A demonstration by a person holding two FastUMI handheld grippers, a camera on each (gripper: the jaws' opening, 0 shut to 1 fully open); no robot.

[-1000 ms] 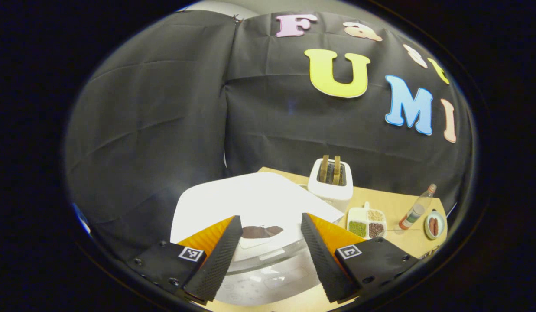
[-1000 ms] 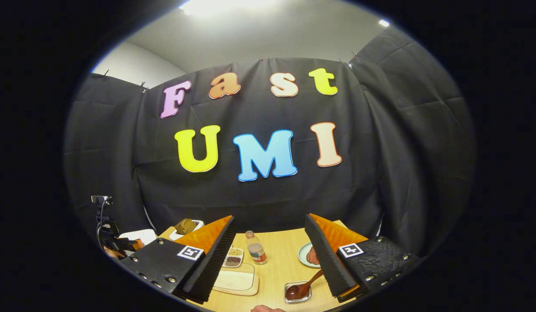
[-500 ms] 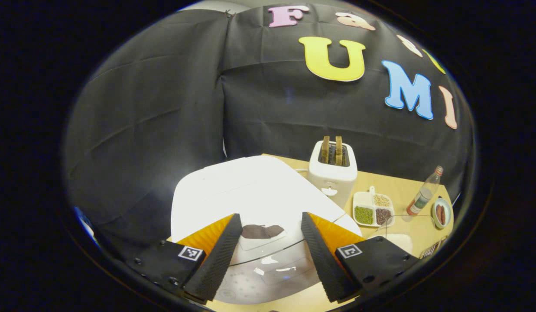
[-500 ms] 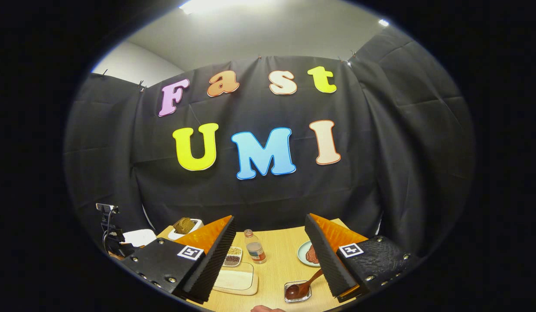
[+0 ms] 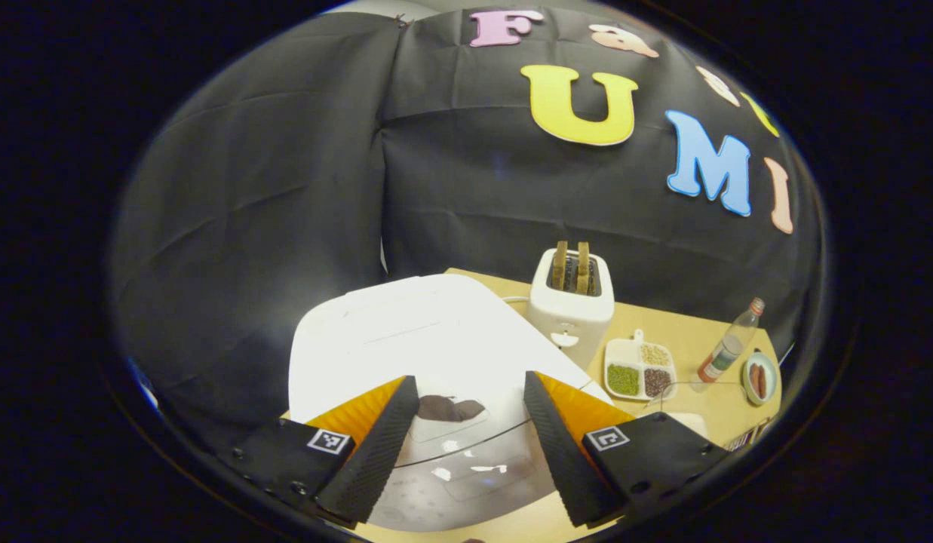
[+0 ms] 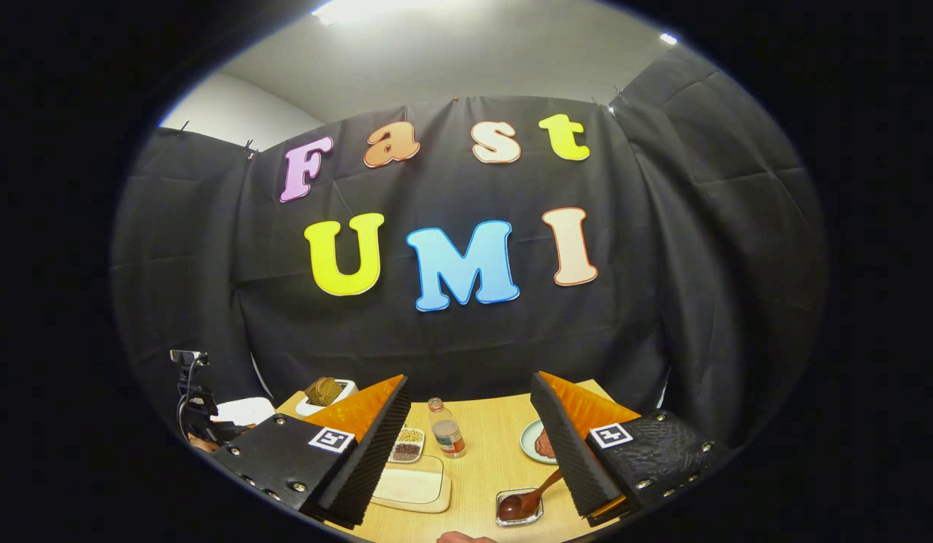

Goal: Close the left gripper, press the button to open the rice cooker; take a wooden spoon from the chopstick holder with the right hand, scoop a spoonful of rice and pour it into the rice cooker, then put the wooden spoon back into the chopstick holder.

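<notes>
Plainly the task is at its start: the rice cooker (image 5: 428,339) sits shut just beyond the left tongs (image 5: 466,445), its white lid down and its button, as far as I can judge, not yet pressed. Those tongs stand apart with nothing between them, though the task wants them together before the press. The right tongs (image 6: 466,452) are likewise apart and empty, hovering above the bench (image 6: 489,445). The wooden spoon (image 6: 528,498) lies below and between them, its bowl in a small clear dish (image 6: 517,508) near the right finger; I cannot tell whether that dish is the chopstick holder. So opening, scooping, pouring and returning the spoon all remain. Counting from largest down: one rice cooker; one toaster (image 5: 570,305) beyond the left tongs, to their right, with two slices standing in it; one pale tray (image 6: 413,486) ahead of the right tongs' left finger; one divided dish (image 5: 638,369) of beans with three compartments; one bottle (image 5: 728,351); one small plate (image 5: 759,375) of sausages; one spoon.
</notes>
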